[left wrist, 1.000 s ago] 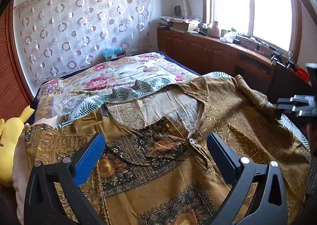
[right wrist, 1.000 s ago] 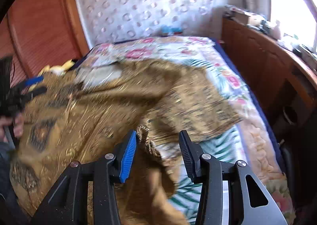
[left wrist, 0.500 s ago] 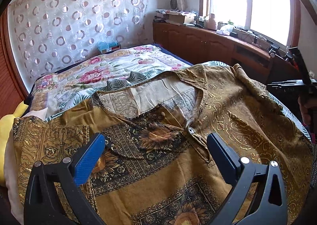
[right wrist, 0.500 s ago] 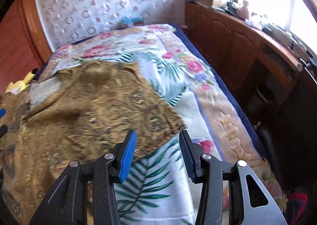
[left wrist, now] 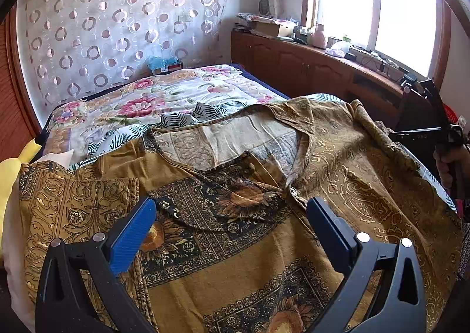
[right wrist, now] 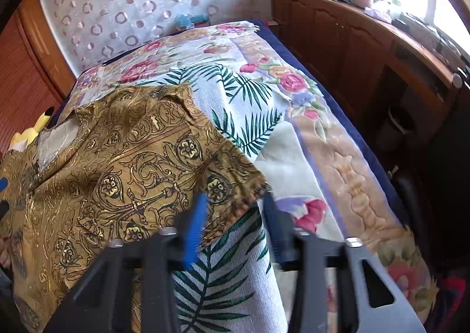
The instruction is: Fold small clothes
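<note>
The shirt (left wrist: 249, 215) is lying spread on the bed (right wrist: 293, 133). The left gripper (left wrist: 229, 224) is hovering wide open over its chest, empty. The right gripper (right wrist: 232, 215) is closing around the sleeve hem (right wrist: 235, 209), pads not yet pressing.

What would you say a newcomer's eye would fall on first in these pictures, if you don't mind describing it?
Most striking is the gold-brown patterned shirt, spread front-up across the near end of the bed and filling the lower half of both views. Behind it lies the floral bedspread, running back to a white curtain with ring patterns on the far wall. In the right wrist view, the right claw sits at the shirt's sleeve edge, its jaws having just been closing.
</note>
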`<state>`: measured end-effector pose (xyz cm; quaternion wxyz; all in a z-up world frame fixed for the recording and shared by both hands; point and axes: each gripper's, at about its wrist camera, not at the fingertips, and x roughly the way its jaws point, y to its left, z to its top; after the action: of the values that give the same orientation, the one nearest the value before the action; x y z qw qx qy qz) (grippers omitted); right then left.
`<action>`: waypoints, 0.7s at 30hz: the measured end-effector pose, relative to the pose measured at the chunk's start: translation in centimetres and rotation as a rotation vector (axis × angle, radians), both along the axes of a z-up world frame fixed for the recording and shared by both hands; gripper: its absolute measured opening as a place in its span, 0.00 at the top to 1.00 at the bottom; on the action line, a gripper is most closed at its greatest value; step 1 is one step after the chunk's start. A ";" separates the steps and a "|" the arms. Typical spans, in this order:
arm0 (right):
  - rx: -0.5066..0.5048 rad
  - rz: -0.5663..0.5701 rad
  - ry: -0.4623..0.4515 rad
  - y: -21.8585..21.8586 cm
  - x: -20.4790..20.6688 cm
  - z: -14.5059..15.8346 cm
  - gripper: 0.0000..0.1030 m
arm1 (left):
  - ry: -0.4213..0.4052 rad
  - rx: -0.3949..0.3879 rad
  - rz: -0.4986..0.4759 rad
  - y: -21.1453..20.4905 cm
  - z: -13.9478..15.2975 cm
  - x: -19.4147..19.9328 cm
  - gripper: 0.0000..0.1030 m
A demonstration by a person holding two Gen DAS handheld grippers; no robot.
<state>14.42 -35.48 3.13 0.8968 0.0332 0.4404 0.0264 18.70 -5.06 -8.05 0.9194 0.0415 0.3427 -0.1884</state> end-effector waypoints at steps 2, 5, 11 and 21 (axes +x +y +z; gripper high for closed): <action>-0.038 0.011 -0.016 0.1 0.0 0.2 0.87 | 0.000 -0.006 0.006 0.2 -0.1 0.0 0.00; -0.056 0.066 -0.070 1.2 -0.6 0.7 0.93 | 0.004 -0.007 0.011 0.6 -0.2 0.0 0.00; -0.049 0.160 -0.124 4.1 -0.9 2.3 0.94 | -0.010 -0.014 0.017 1.0 0.2 0.0 0.00; 0.050 0.329 -0.186 10.1 -0.5 5.3 0.94 | -0.031 -0.038 0.050 2.3 0.8 -0.1 0.00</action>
<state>13.96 -25.42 8.43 0.9162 -0.0198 0.3542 0.1865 18.65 -2.77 -7.28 0.9296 0.0186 0.3257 -0.1712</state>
